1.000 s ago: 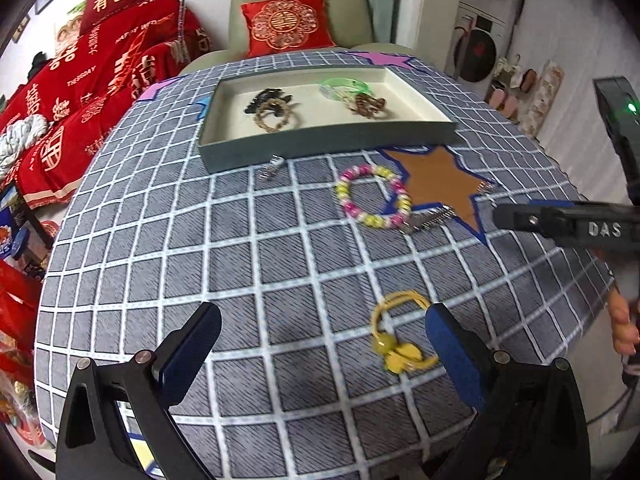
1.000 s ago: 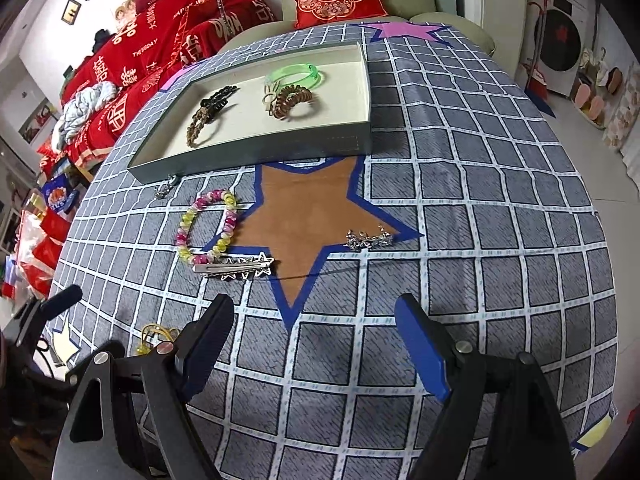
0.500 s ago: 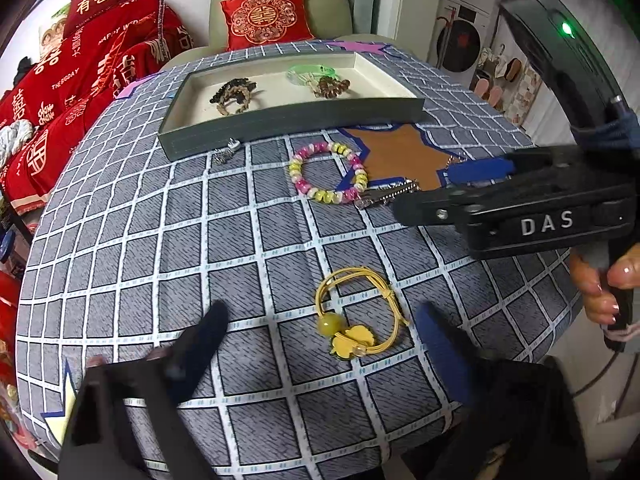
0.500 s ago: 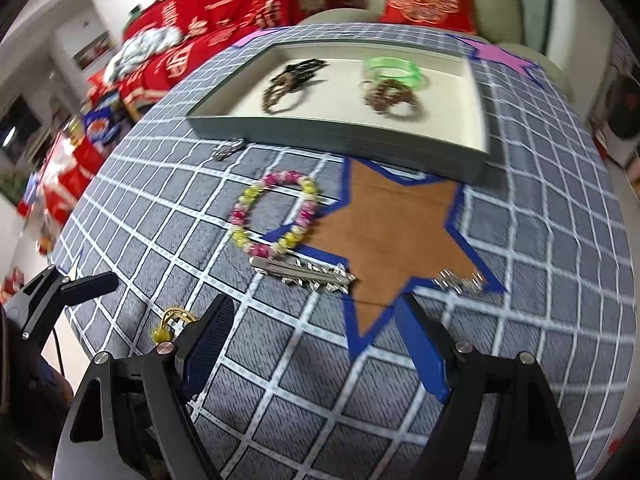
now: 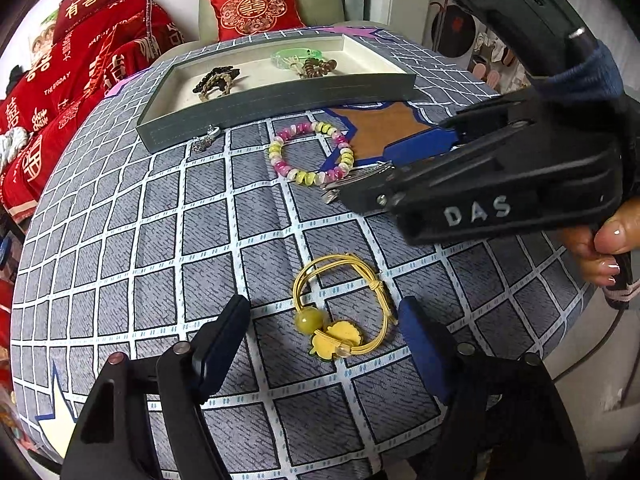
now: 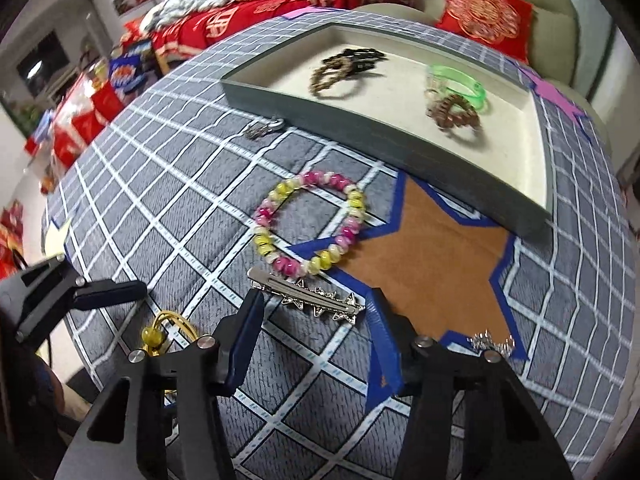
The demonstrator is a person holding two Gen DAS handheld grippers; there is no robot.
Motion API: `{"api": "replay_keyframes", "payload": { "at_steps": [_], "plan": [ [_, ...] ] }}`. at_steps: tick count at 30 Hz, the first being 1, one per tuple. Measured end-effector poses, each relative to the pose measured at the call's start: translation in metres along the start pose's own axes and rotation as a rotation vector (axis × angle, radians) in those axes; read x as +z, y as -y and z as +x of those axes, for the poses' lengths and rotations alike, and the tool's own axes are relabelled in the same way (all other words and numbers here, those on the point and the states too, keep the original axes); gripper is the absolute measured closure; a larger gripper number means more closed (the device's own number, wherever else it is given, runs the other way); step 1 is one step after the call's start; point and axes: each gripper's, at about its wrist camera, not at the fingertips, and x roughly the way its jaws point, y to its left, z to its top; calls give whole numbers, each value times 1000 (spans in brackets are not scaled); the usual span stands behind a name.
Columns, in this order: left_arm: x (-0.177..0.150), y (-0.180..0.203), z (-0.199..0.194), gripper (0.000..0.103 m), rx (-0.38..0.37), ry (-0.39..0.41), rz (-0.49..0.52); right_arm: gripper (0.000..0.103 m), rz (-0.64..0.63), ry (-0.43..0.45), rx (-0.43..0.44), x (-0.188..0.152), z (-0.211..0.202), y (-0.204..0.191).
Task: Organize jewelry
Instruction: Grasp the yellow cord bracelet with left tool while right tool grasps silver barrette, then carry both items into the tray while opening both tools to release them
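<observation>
"DAS" on right gripper (image 5: 360, 176) body; red cushions (image 5: 256, 8) bear gold characters.

Left gripper (image 5: 324, 334) angled down, jaws apart, just been closing, pads touching nothing. Right gripper (image 6: 316, 332) angled down, jaws apart, just been closing, nothing gripped. Hand (image 5: 600, 252) clutches right gripper's handle.

Round table w/ grey white-grid cloth (image 6: 168, 184) carries a grey rectangular tray (image 6: 360, 136), pink-yellow bead bracelet (image 6: 310, 222), silver star hair clip (image 6: 306, 296), yellow cord hair tie w/ bead (image 5: 340, 320), small silver clasp (image 6: 264, 128) beside tray, spiky silver clip (image 6: 492, 344).
</observation>
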Motion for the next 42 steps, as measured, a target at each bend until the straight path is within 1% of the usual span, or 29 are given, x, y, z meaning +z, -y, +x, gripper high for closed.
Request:
{"api": "replay_keyframes", "payload": {
  "at_steps": [4, 8, 13, 14, 15, 16, 17, 18, 19, 21, 23, 24, 26, 29, 31, 33, 42],
  "plan": [
    [-1, -1, -1, 18, 0, 2, -3, 46, -55, 0, -31, 2, -2, -8],
    [-1, -1, -1, 18, 2, 3, -2, 46, -95, 14, -31, 5, -8, -13],
    [-1, -1, -2, 18, 7, 5, 3, 47, -173, -34, -36, 7, 5, -25],
    [-1, -1, -3, 21, 5, 6, 2, 47, -180, -29, -36, 7, 5, -26],
    [-1, -1, -3, 23, 5, 6, 1, 51, -171, -35, -19, 7, 5, -26],
    [-1, -1, -4, 25, 5, 7, 0, 58, -163, -36, -8, 6, 5, -26],
    [0, -1, -5, 30, 1, 10, 0, 65, -163, -33, -15, 5, 4, -26],
    [0, -1, -5, 36, 0, 12, 0, 78, -160, -31, -18, 5, 3, -26],
    [0, -1, -6, 39, 0, 13, -1, 82, -151, -33, -13, 4, 2, -26],
    [1, -3, -7, 53, -4, 17, -5, 83, -118, -32, 6, 2, 1, -23],
    [2, -4, -8, 62, -5, 20, -9, 84, -93, -27, 3, 0, 0, -21],
    [2, -5, -9, 69, -7, 20, -12, 88, -83, -24, 5, -1, -2, -22],
    [2, -8, -10, 80, -15, 22, -22, 90, -47, -17, 6, -3, -6, -19],
    [2, -15, -12, 81, -49, 20, -63, 90, -7, -14, 5, -7, -8, -17],
    [1, -18, -14, 82, -53, 23, -75, 90, 20, -7, 3, -11, -11, -15],
    [2, -21, -16, 90, -58, 29, -84, 90, 53, 7, 13, -14, -16, -13],
    [8, -36, -29, 90, -81, 52, -130, 90, 161, 79, 13, -23, -40, -11]
  ]
}}
